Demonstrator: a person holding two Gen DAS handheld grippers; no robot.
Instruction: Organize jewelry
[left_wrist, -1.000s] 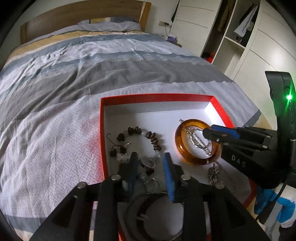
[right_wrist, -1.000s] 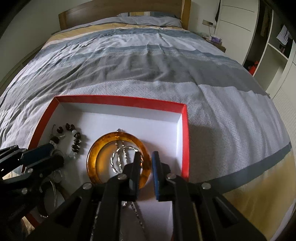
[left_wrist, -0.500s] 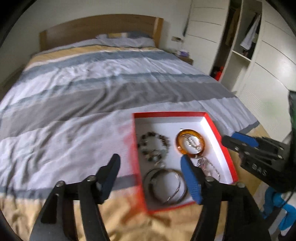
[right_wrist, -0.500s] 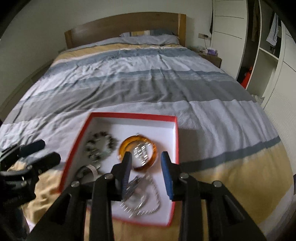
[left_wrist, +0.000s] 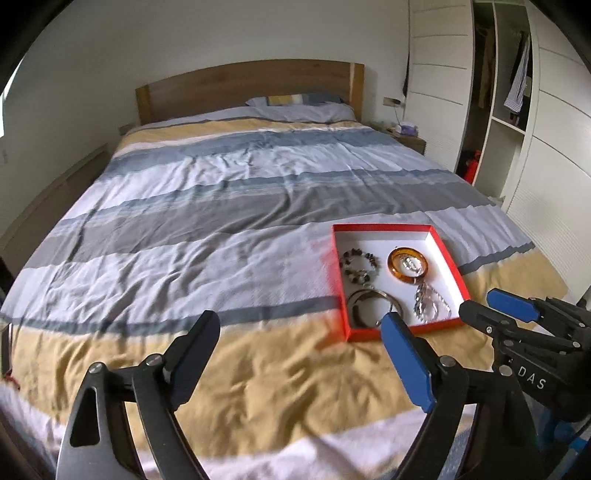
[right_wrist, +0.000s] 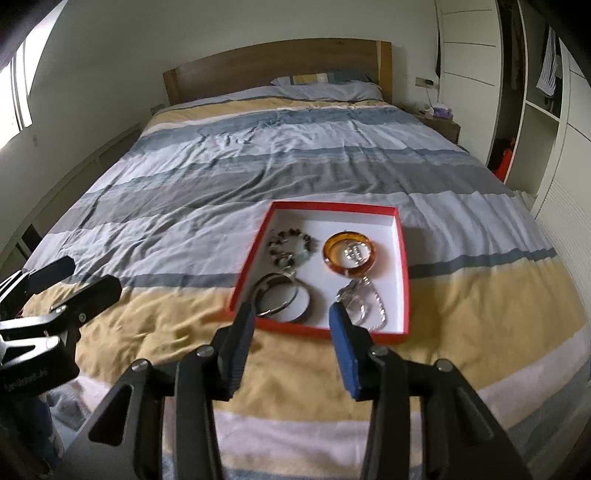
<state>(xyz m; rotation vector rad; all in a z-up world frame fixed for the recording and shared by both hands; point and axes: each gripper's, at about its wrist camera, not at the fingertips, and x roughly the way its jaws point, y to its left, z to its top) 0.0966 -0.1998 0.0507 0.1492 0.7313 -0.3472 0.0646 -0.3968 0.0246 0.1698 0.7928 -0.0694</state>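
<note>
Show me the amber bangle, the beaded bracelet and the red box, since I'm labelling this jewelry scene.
amber bangle (right_wrist: 334, 266), right wrist view, on its near-left rim.
beaded bracelet (right_wrist: 309, 242), right wrist view, on the beads at its right side.
red box (right_wrist: 402, 273), right wrist view, on its right wall.

A striped duvet in grey, white, blue and yellow is covering the bed in front of me. A pillow is lying at its head edge against the wooden headboard. A white wardrobe is standing open beside the bed's right edge, clothes hanging inside.
</note>
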